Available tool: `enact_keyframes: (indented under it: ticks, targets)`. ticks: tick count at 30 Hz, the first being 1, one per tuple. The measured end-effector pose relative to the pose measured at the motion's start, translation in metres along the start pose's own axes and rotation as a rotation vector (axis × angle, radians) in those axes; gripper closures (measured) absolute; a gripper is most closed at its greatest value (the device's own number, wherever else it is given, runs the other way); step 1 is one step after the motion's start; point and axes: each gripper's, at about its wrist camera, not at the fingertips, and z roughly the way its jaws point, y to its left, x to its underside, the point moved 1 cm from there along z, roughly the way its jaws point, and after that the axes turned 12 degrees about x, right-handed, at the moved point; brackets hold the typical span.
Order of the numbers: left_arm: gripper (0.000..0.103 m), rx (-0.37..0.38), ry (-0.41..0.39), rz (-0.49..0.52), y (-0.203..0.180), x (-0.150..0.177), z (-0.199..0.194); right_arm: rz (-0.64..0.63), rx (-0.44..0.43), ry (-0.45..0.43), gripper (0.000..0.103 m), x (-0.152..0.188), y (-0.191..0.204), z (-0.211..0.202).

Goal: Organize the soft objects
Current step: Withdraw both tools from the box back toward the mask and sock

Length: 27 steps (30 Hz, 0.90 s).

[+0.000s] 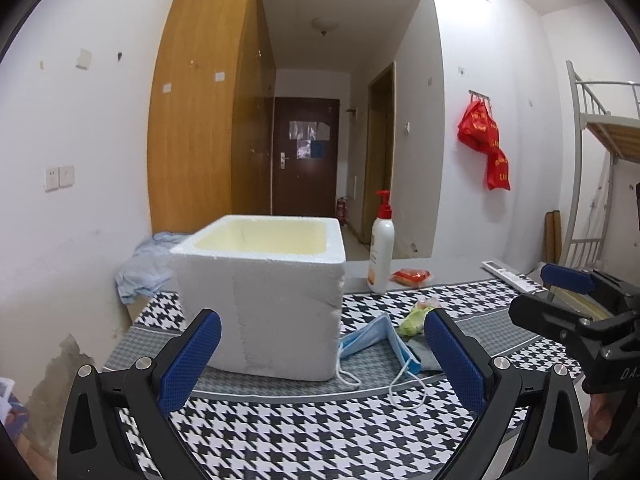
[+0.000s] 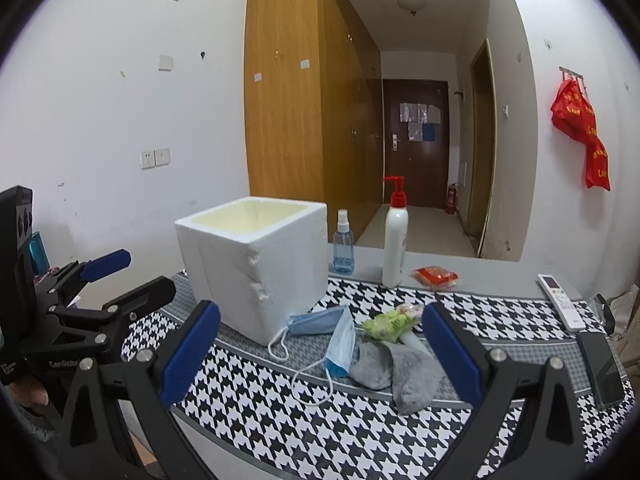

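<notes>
Both the left gripper (image 1: 322, 354) and right gripper (image 2: 320, 350) hover spread wide, empty. Blue pleated face masks (image 2: 334, 332) and grey sock (image 2: 404, 372) lie beside the open white foam box (image 2: 256, 264) on bare houndstooth cloth (image 2: 320, 440) (sock clear only from the right wrist).

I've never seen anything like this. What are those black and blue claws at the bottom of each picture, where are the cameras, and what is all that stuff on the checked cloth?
Each picture comes from a wide-angle camera fixed on a hand-held gripper, looking forward between its two blue-padded fingers. A person holds one in each hand; there is no robot arm. One picture is from the left gripper, the other from the right gripper, and each also catches the other at its edge. Both are open and hold nothing.

On the checked cloth stands an open white foam box. Beside it lie the soft things: two blue face masks, a grey sock and a green crumpled packet. Behind are a pump bottle, a spray bottle, a red packet and a remote.
</notes>
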Motion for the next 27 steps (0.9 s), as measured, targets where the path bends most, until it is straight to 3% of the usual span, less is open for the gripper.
enact_keyframes:
  ticks: [5, 16, 27]
  targets:
    - [0.001, 0.003, 0.018, 0.005, -0.008, 0.005, 0.007, 0.001, 0.027, 0.004, 0.001, 0.008, -0.012, -0.004]
    - [0.001, 0.108, 0.070, 0.050, -0.042, 0.013, 0.028, 0.047, 0.102, 0.038, 0.001, 0.022, -0.044, -0.013]
    - [0.001, 0.138, 0.118, 0.038, -0.050, 0.019, 0.051, 0.061, 0.099, 0.073, 0.001, 0.031, -0.065, 0.005]
